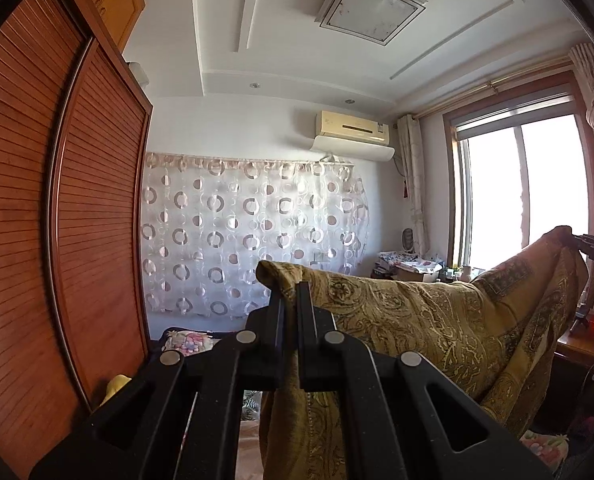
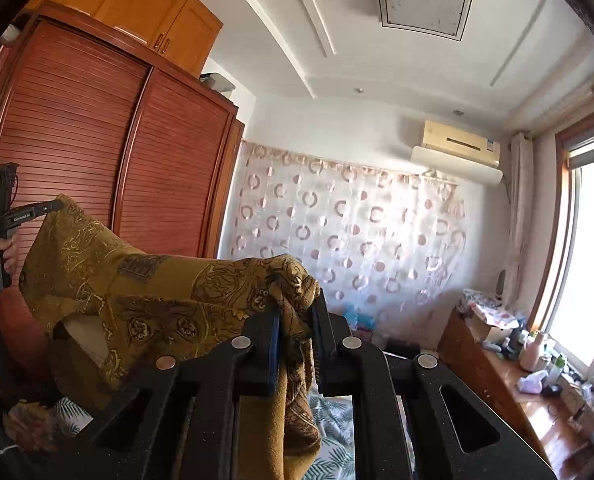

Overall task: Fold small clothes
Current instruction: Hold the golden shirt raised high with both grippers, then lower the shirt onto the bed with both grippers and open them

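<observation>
A mustard-yellow patterned cloth (image 1: 437, 320) is held up in the air, stretched between my two grippers. My left gripper (image 1: 291, 292) is shut on one corner of it; the cloth hangs down between its fingers. In the left wrist view my right gripper (image 1: 577, 242) shows at the far right, pinching the other corner. In the right wrist view my right gripper (image 2: 297, 300) is shut on a bunched corner of the cloth (image 2: 145, 292), and my left gripper (image 2: 51, 206) shows at the far left holding the opposite corner.
A tall red-brown slatted wardrobe (image 1: 57, 220) stands close on the left. A bed with floral and leaf-print covers (image 2: 337, 432) lies below. A cluttered wooden desk (image 2: 517, 392) runs under the window (image 1: 525, 188) on the right. A circle-patterned curtain (image 1: 249, 236) hangs ahead.
</observation>
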A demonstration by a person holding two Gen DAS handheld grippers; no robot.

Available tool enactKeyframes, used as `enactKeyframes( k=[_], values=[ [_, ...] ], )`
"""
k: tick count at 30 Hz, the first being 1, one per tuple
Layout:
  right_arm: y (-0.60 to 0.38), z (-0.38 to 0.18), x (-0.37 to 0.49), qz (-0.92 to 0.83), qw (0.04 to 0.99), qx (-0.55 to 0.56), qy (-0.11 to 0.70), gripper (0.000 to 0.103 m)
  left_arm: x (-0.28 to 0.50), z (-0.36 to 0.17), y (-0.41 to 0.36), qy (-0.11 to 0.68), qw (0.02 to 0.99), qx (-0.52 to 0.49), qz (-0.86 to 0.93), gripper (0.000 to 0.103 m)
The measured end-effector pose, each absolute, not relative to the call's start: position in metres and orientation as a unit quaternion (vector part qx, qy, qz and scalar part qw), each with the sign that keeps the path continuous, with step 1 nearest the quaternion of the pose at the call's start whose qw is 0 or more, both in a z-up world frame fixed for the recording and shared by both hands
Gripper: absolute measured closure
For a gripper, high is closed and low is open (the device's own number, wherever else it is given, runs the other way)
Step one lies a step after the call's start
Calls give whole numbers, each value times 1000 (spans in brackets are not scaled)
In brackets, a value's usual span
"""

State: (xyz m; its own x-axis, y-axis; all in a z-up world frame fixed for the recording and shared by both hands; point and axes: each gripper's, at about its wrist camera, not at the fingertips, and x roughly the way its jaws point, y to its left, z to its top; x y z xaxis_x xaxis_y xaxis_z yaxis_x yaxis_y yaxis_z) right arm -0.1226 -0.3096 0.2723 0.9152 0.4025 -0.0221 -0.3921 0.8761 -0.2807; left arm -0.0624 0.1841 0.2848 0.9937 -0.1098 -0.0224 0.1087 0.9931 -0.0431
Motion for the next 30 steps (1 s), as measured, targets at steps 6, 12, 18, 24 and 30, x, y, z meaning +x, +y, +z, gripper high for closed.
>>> enactKeyframes(
  k=[6, 12, 18, 24, 30],
  values=[
    [-311, 241, -66, 200, 971, -130, 34, 90, -6, 245, 177, 65, 997, -15, -49, 97],
    [-304, 165, 52, 212, 961, -123, 128, 90, 105, 147, 174, 157, 987, -14, -33, 97],
    [-296, 66, 171, 196, 950, -100, 221, 90, 196, 49, 167, 251, 968, -20, -20, 97],
    [-282, 27, 252, 185, 931, -111, 294, 90, 252, 3, 157, 307, 952, -14, -14, 97],
    [-276, 21, 293, 191, 920, -110, 323, 90, 285, -23, 159, 340, 941, -4, -6, 97]
  ],
)
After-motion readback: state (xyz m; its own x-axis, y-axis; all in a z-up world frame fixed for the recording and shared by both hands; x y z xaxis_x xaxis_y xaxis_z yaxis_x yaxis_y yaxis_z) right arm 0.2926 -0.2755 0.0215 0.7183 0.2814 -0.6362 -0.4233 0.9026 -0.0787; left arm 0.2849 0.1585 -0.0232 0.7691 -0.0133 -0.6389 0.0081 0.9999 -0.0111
